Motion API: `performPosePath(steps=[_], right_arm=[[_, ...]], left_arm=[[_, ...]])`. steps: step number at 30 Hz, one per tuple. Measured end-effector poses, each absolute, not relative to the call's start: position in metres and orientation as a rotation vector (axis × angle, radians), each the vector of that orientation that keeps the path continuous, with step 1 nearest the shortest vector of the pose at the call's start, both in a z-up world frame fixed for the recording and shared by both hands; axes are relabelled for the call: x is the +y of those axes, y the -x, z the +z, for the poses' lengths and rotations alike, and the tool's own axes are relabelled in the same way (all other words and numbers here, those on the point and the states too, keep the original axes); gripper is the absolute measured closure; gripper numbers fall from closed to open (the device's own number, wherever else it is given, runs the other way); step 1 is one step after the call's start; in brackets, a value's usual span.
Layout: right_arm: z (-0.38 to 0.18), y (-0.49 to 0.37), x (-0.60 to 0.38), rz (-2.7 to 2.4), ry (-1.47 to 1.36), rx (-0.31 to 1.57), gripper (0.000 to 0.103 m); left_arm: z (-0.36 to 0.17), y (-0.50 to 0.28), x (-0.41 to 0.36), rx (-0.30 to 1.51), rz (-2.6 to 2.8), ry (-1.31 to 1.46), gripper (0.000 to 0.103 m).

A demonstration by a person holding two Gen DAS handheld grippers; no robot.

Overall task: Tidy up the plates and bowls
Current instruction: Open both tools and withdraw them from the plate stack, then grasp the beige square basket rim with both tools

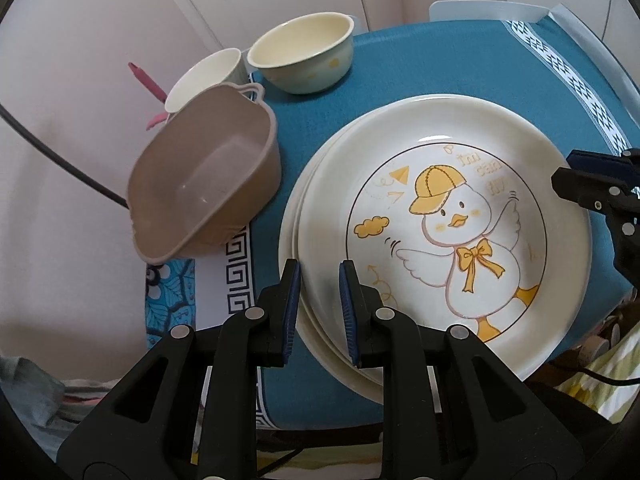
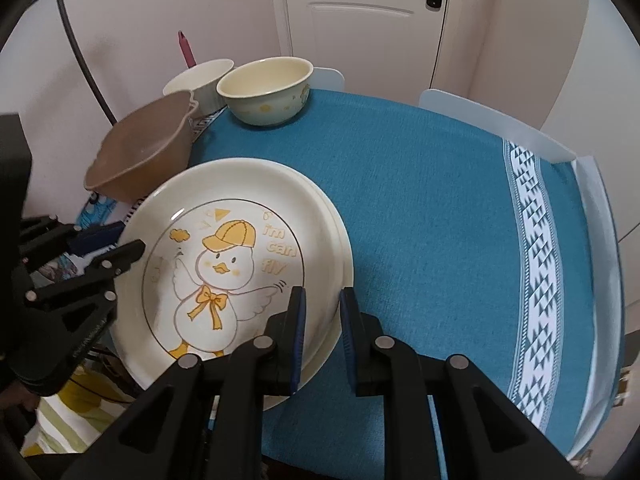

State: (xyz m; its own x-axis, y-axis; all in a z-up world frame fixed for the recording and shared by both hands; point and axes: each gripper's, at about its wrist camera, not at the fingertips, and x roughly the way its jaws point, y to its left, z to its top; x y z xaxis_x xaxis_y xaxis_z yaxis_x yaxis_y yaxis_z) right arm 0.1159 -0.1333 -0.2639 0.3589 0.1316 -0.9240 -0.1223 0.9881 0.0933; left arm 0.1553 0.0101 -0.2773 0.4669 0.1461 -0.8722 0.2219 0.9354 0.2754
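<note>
A stack of cream plates, topped by a plate with a yellow-capped duck (image 1: 460, 240) (image 2: 224, 264), sits over the near part of the blue-clothed table (image 2: 420, 200) and reaches past its edge. My left gripper (image 1: 320, 304) (image 2: 120, 242) is shut on the stack's left rim. On the opposite rim my right gripper (image 2: 323, 328) (image 1: 568, 170) is shut too. At the far corner stand a cream bowl (image 1: 304, 56) (image 2: 266, 92) and a white bowl (image 1: 200, 76) (image 2: 198, 76). A brown plastic basin (image 1: 208, 176) (image 2: 140, 156) leans tilted beside the stack.
A black cable (image 1: 60, 160) and a pink object (image 2: 186, 50) are by the wall behind the bowls. Clear plastic guards (image 2: 500, 124) rim the table's far edge. A white door (image 2: 360, 20) stands beyond. Bare blue cloth lies to the right of the stack.
</note>
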Motion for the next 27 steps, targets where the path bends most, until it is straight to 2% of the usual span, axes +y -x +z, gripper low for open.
performPosePath(steps=[8,14,16,17,18,19,20,21,27], right_arm=[[-0.261,-0.117,-0.135,0.144,-0.031,1.183,0.087],[-0.221,-0.130,-0.137,0.192,-0.086,1.097,0.087],[-0.207,-0.139,-0.135,0.228,-0.109,1.078,0.086],[-0.199,-0.145,-0.132,0.244,-0.120,1.064,0.081],[-0.192,-0.148,-0.129,0.254,-0.122,1.051,0.062],[-0.183,-0.155,-0.125,0.275,-0.125,1.027,0.026],[-0.178,-0.159,-0.122,0.290,-0.128,1.010,0.009],[-0.172,-0.165,-0.117,0.308,-0.132,0.981,0.000],[-0.170,-0.205,-0.083,0.375,-0.098,0.999,0.000]], left_arm=[[-0.269,-0.160,0.019,1.113,-0.095,-0.306,0.085],[-0.218,-0.167,0.044,1.037,-0.137,-0.136,0.085],[-0.202,-0.171,0.058,1.016,-0.125,-0.087,0.078],[-0.197,-0.173,0.064,1.007,-0.118,-0.071,0.057],[-0.190,-0.174,0.075,0.984,-0.098,-0.051,0.022],[-0.186,-0.174,0.083,0.958,-0.078,-0.039,0.009],[-0.181,-0.173,0.092,0.926,-0.059,-0.026,0.003],[-0.175,-0.172,0.104,0.899,-0.048,-0.007,0.003],[-0.182,-0.189,0.160,0.954,0.014,0.159,0.003]])
